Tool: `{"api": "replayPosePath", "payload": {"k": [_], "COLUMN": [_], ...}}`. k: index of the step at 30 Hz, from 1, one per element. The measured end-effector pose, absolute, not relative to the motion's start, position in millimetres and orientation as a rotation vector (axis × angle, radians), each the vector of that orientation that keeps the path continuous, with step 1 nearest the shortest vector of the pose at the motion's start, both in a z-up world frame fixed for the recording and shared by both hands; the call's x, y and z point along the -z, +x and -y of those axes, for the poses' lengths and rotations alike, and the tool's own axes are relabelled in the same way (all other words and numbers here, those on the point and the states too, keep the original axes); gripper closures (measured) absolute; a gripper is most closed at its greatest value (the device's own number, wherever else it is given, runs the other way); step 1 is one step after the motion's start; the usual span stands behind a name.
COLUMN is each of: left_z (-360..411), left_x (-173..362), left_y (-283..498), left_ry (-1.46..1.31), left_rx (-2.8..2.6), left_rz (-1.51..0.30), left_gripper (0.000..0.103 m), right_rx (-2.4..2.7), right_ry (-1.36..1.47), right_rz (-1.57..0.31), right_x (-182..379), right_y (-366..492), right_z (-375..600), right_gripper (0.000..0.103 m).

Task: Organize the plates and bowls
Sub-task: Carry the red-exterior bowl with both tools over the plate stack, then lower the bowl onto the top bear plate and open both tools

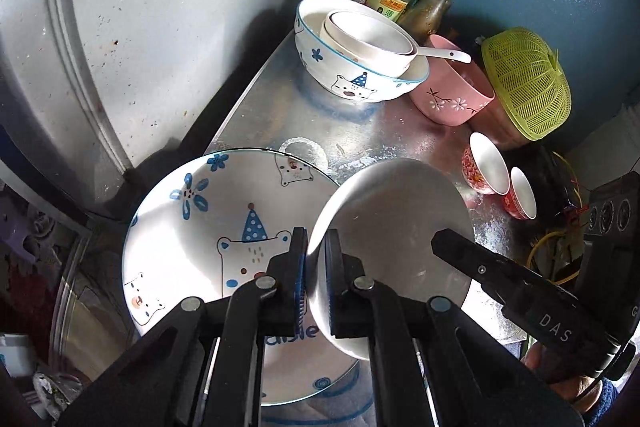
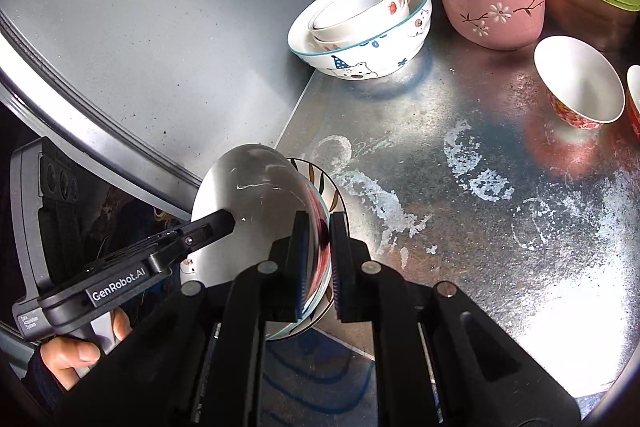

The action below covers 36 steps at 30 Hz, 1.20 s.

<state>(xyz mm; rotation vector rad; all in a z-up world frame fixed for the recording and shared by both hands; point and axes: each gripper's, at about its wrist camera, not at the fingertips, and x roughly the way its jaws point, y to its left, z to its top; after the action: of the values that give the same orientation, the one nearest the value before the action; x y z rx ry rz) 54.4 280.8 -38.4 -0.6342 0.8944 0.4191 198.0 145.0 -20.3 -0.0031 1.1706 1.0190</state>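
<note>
– What were the two grippers doing when you looked?

– Both were clamped on one steel plate (image 1: pixel 396 227). The left gripper (image 1: pixel 316 275) pinched its rim on one side, jaws nearly together; the right gripper (image 2: pixel 316 259) pinched the opposite rim the same way. The plate hung tilted between them, above the bear-pattern plate (image 1: pixel 208 227) at the near edge of the metal counter (image 2: pixel 480 187).

– Anything under it?

– From the right side I could see a striped dish (image 2: pixel 324 187) beneath the steel one. Whether they touched, I couldn't tell.

– And the bowls?

– Further back: a bear bowl (image 1: pixel 352 79) with smaller white bowls nested inside it and a spoon (image 1: pixel 444 55), a pink flowered bowl (image 1: pixel 452 99) beside it, and two small red bowls (image 2: pixel 580 83) to the right, well apart from the plate.

– How should that carry go?

– I'd say level the plate first, move both hands together so neither rim slips, and lower it flat onto the plate pile before loosening either grip.
</note>
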Motion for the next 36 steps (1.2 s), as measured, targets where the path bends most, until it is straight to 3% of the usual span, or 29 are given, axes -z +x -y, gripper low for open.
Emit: {"api": "replayPosePath", "payload": {"k": [30,33,35,36], "left_z": [-307.3,-307.0,-306.9,-306.8], "left_x": [70.9,69.0,64.4,61.5], "left_y": [25.4,26.3,25.5,24.7], "left_ry": [-0.692,-0.687,-0.678,-0.677], "left_rx": [-0.5,-0.5,-0.504,-0.505], "left_rz": [-0.988,-0.982,-0.962,-0.945], "left_gripper": [0.095,0.082,0.049,0.043], "right_rx": [-1.05,-1.055,-1.055,-1.054], "right_ry": [-0.129,-0.12,-0.117,-0.117], "right_rz": [-1.258,-1.246,-1.238,-1.233], "right_x": [52.5,49.6,46.0,44.4], "right_y": [170.4,171.3,171.4,171.6], "right_z": [-190.0,-188.3,-186.3,-185.7], "right_gripper": [0.089,0.089,0.089,0.089]}}
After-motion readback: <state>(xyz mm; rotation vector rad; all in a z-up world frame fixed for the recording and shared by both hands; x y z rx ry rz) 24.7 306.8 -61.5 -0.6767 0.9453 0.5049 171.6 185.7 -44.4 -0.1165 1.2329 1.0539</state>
